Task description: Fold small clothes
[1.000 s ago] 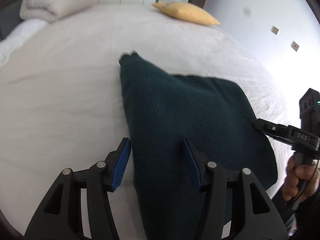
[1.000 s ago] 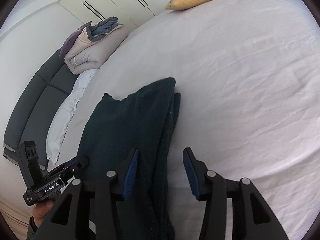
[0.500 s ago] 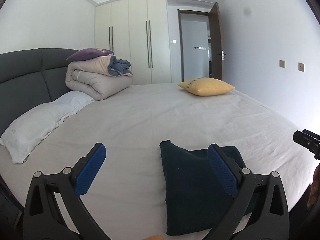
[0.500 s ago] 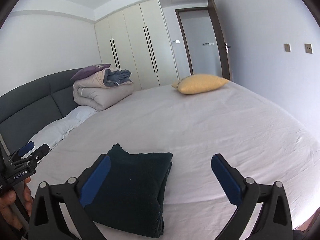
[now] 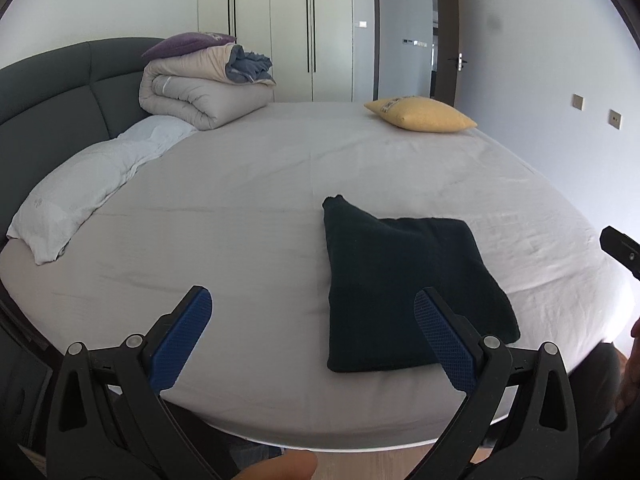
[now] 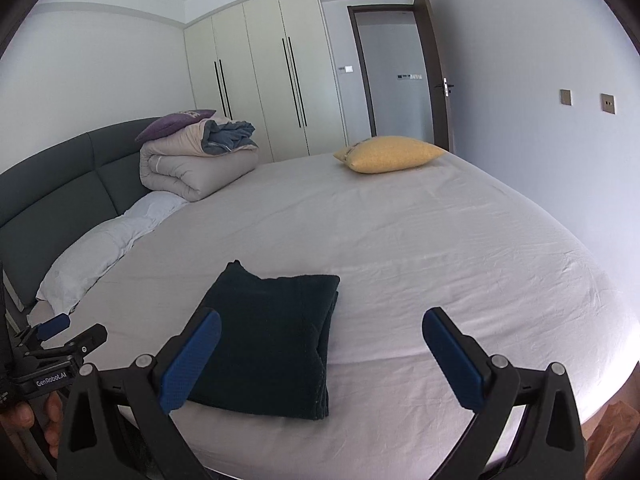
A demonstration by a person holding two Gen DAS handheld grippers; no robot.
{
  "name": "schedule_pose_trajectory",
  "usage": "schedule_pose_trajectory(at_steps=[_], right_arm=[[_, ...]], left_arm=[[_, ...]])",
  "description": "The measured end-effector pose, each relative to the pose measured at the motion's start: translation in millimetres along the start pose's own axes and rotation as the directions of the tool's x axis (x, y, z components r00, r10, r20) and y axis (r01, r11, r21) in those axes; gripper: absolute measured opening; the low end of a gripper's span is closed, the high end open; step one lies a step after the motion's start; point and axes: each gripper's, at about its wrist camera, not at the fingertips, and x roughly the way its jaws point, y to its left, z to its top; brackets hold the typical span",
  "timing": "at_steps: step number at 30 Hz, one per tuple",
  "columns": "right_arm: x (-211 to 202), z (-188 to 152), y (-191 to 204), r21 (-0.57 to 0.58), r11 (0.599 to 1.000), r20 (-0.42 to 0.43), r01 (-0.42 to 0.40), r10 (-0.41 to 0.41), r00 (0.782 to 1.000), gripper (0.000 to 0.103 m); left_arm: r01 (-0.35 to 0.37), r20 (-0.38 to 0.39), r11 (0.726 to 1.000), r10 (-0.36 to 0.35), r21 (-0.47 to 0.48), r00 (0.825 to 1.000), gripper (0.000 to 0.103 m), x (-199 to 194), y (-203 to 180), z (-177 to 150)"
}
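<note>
Dark green sweater (image 5: 404,292) lies folded in a rough rectangle on the bed (image 5: 248,208), near the bed's front edge. One corner pokes up a bit at the far-left end of the fold. In the right wrist view the stacked layers show along the sweater's right side (image 6: 276,336).

Left gripper (image 5: 312,316) hangs released, jaws spread wide, nothing btwn them. It sits above the bed's front edge, clear of the sweater; its right blue pad (image 5: 444,344) overlaps the sweater only in the line of sight. The sweater is off to the right of the gap.

Right gripper (image 6: 322,340) also released, jaws wide apart, nothing clamped. Sweater is seen behind its left pad (image 6: 192,360) and partly in the gap, but the pads don't touch it.

In the right wrist view the left gripper shows at the bottom-left w/ a hand (image 6: 36,420) on its grip. In the left wrist view a black fingertip of the right gripper (image 5: 620,248) pokes in at the right edge.

Rel. to the sweater: yellow pillow (image 5: 420,114) far across the bed, white pillow (image 5: 92,184) well off to the left by the grey headboard (image 5: 52,108), rolled beige duvet (image 5: 200,96) w/ a purple cushion (image 5: 186,42) on top beyond that. Wardrobe (image 6: 260,76) and open door (image 6: 432,68) behind the bed.
</note>
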Motion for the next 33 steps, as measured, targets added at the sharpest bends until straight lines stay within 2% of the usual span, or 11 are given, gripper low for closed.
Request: schedule_pose_trajectory(at_steps=[2, 6, 12, 16, 33], right_arm=[[-2.7, -0.5, 6.9, -0.021, 1.0, -0.004, 0.005, -0.005, 1.0, 0.103], [-14.6, -1.9, 14.1, -0.036, 0.999, 0.008, 0.01, -0.009, 1.0, 0.103], [-17.4, -13.6, 14.7, 0.01, 1.0, -0.041, 0.006, -0.005, 0.999, 0.103], [-22.5, -11.8, 21.6, -0.017, 1.0, -0.023, 0.016, -0.016, 1.0, 0.103], [-7.3, -17.1, 23.6, -0.038, 0.998, -0.099, 0.049, -0.052, 0.994, 0.103]], left_arm=[[-0.003, -0.033, 1.0, 0.002, -0.013, 0.999, 0.103, 13.0, 0.1, -2.3], [-0.021, -0.022, 1.0, 0.022, 0.012, 1.0, 0.103, 9.6, -4.4, -3.0], [-0.003, -0.064, 1.0, 0.002, -0.007, 0.998, 0.103, 13.2, -6.3, -4.2], [0.016, -0.075, 1.0, -0.016, -0.002, 0.997, 0.103, 12.1, -10.7, -3.1], [0.052, -0.122, 0.998, -0.054, -0.019, 0.991, 0.103, 22.1, -17.6, -7.0]])
